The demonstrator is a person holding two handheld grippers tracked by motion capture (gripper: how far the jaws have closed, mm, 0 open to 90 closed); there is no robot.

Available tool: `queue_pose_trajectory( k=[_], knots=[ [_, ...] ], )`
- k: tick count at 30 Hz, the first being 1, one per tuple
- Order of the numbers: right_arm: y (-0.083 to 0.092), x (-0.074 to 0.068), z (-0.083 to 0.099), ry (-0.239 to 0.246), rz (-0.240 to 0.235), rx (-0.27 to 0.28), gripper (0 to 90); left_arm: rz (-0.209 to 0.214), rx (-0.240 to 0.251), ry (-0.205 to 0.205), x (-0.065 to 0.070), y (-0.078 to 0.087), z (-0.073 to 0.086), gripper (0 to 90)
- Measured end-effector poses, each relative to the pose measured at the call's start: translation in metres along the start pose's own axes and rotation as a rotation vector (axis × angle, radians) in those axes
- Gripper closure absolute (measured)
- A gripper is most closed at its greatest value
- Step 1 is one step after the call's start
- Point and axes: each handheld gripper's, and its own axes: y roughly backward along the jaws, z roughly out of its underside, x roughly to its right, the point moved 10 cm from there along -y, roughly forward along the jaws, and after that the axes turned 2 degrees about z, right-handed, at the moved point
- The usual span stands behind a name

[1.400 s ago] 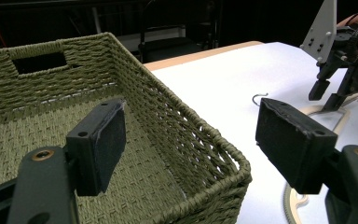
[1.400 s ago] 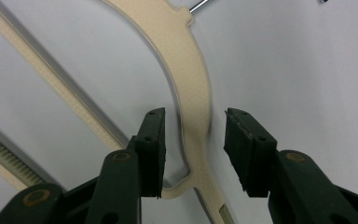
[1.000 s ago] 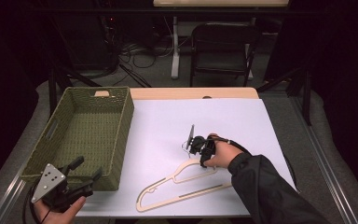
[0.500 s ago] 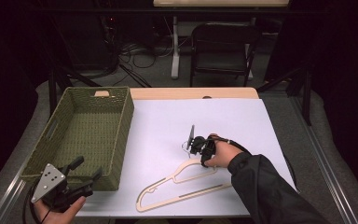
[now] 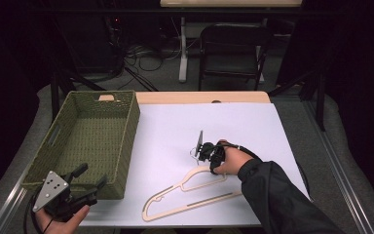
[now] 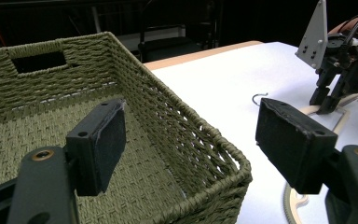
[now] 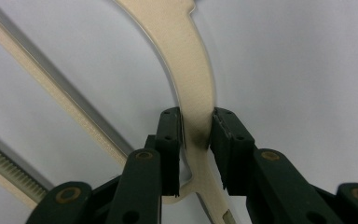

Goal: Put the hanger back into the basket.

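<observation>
A pale wooden hanger (image 5: 195,205) lies flat on the white table cover, its wire hook (image 6: 259,98) pointing toward the table's far side. My right gripper (image 5: 205,163) points down at the hanger's neck. Its jaws have just been closing, and in the right gripper view the right gripper (image 7: 196,135) has both pads pressed on the hanger (image 7: 191,60) just below the neck. My left gripper (image 5: 91,175) hangs open at the near left corner beside the basket. In the left gripper view my left gripper (image 6: 198,140) has nothing between its pads.
A green woven basket (image 5: 131,136) stands on the left of the table, its near corner (image 6: 233,161) right in front of my left gripper. A dark chair (image 5: 231,48) and cables sit beyond the far edge.
</observation>
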Motion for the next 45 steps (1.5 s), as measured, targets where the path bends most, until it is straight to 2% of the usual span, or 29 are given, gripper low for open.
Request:
queue_pose_trajectory(
  k=[19, 22, 24, 38, 45],
  knots=[
    [0.0, 0.0, 0.0, 0.005, 0.0, 0.001, 76.2, -0.001, 0.001, 0.0, 0.0, 0.0, -0.001, 24.6],
    [0.003, 0.001, 0.002, 0.011, 0.002, -0.023, 76.3, -0.001, 0.001, 0.0, 0.0, 0.0, -0.001, 24.6],
    [0.002, 0.0, 0.001, 0.002, 0.006, 0.002, 76.3, -0.001, 0.001, 0.0, 0.001, 0.0, -0.001, 24.6],
    [0.006, 0.0, 0.001, 0.008, 0.019, 0.01, 76.4, 0.001, 0.001, 0.001, 0.001, 0.0, -0.001, 24.6],
    [0.011, -0.001, 0.0, 0.018, 0.037, 0.038, 76.5, 0.003, 0.006, 0.001, 0.002, 0.0, -0.002, 24.6]
  ],
)
